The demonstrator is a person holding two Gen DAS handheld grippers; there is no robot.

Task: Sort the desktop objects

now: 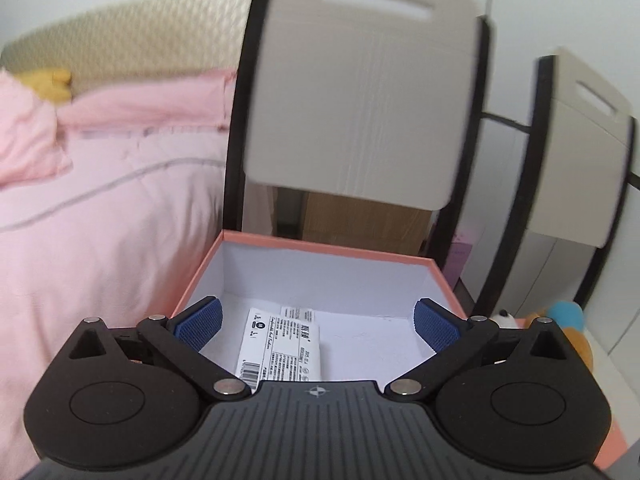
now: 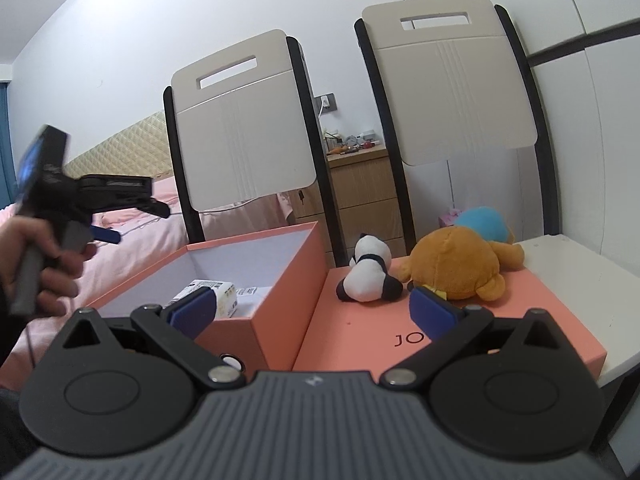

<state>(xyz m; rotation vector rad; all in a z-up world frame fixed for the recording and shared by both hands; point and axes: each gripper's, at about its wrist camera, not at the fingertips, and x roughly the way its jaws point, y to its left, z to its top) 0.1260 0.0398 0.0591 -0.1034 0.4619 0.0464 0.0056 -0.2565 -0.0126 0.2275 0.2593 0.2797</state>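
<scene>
Above the box: left gripper [image 1: 316,322] stood with jaws spread wide, gripping nothing.
Right gripper [image 2: 312,308]: wide apart too, empty.
White labelled packet [image 1: 280,346]: lay inside the open salmon box [image 1: 320,246].
Lid [image 2: 360,336]: beside the box, carrying panda plush [image 2: 368,272] and orange bear plush [image 2: 456,264].
</scene>
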